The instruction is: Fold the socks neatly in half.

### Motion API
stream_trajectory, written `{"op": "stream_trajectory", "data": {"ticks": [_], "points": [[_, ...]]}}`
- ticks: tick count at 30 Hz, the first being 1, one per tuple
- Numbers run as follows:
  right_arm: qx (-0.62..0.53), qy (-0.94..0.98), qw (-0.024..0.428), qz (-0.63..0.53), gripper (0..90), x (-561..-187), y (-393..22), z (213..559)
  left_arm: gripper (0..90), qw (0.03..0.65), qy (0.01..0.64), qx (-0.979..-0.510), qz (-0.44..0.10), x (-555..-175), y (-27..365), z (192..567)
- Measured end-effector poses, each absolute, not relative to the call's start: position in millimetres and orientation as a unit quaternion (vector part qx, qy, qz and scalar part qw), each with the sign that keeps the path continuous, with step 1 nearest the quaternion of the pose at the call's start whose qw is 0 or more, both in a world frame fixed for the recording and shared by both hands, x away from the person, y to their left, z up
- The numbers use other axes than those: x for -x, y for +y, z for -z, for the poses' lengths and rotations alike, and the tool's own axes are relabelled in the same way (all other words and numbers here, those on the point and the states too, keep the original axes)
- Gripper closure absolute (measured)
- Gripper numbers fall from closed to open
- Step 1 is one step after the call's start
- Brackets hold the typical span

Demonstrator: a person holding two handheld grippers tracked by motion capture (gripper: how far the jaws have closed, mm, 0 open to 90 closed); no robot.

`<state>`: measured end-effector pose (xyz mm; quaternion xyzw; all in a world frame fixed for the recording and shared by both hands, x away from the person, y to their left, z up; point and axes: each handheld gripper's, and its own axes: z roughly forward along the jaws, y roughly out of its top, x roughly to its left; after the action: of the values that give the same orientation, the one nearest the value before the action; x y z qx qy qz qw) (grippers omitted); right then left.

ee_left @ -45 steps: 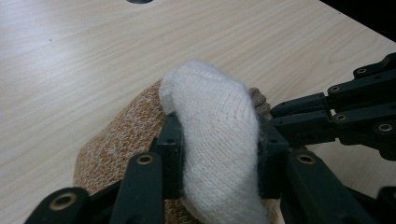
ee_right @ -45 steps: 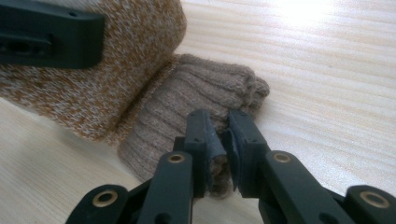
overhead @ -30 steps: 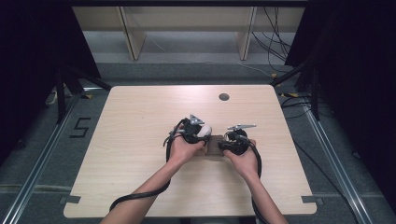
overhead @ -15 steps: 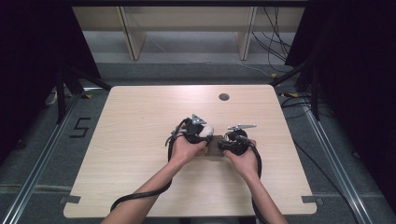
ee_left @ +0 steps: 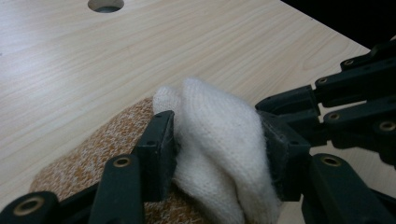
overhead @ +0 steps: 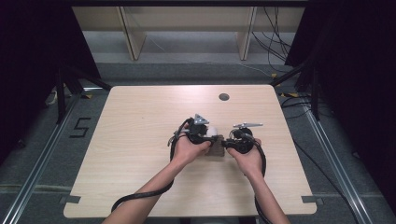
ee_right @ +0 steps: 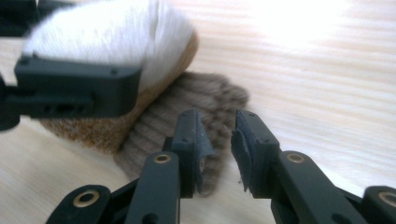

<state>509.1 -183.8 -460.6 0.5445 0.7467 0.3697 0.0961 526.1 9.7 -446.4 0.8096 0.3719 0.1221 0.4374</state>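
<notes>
A knitted sock bundle (overhead: 215, 150) lies mid-table, with a white part (ee_left: 215, 121), an orange-speckled part (ee_left: 93, 149) and a brown ribbed cuff (ee_right: 205, 100). My left gripper (ee_left: 217, 144) has its pads against both sides of the white part; its jaws have just been opening, with the fabric still filling the gap. In the high view the left gripper (overhead: 211, 138) sits on the bundle's left. My right gripper (ee_right: 219, 140) hovers at the brown cuff, and its jaws have just been opening to a narrow gap with nothing pinched. The right gripper (overhead: 227, 143) is at the bundle's right end.
The light wooden table (overhead: 140, 116) has a round cable hole (overhead: 223, 97) at the far right. Cables trail from both grippers toward the near edge. Wooden shelf legs (overhead: 133, 37) and dark frames stand beyond the table.
</notes>
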Motion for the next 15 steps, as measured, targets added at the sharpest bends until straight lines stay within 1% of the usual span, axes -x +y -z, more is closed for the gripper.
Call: {"op": "stream_trajectory", "data": {"ticks": [2,4,7,8,9,11,15], "points": [[-0.554,0.740,0.093,-0.370,70.4,-508.1,-188.9,455.7,46.5,0.440,0.367,-0.810,-0.121,-526.0,7.6,446.1],[-0.550,0.739,0.106,-0.374,69.8,-508.9,-193.8,453.3,44.8,0.443,0.363,-0.810,-0.123,-525.6,5.3,446.2],[-0.552,0.734,0.107,-0.381,68.6,-507.6,-198.0,449.1,41.7,0.451,0.352,-0.812,-0.119,-525.6,2.1,445.6],[-0.576,0.718,0.089,-0.380,68.2,-504.1,-195.6,445.7,40.6,0.456,0.347,-0.811,-0.115,-525.7,1.0,445.0],[-0.562,0.728,0.103,-0.378,68.0,-505.7,-200.2,445.7,39.4,0.457,0.343,-0.812,-0.119,-525.3,0.3,443.8],[-0.564,0.724,0.103,-0.383,67.5,-504.6,-201.9,443.8,37.1,0.467,0.341,-0.808,-0.114,-524.1,-1.0,440.1],[-0.557,0.722,0.120,-0.392,66.1,-504.9,-207.9,440.1,33.4,0.481,0.331,-0.803,-0.119,-519.3,1.9,425.6]]}}
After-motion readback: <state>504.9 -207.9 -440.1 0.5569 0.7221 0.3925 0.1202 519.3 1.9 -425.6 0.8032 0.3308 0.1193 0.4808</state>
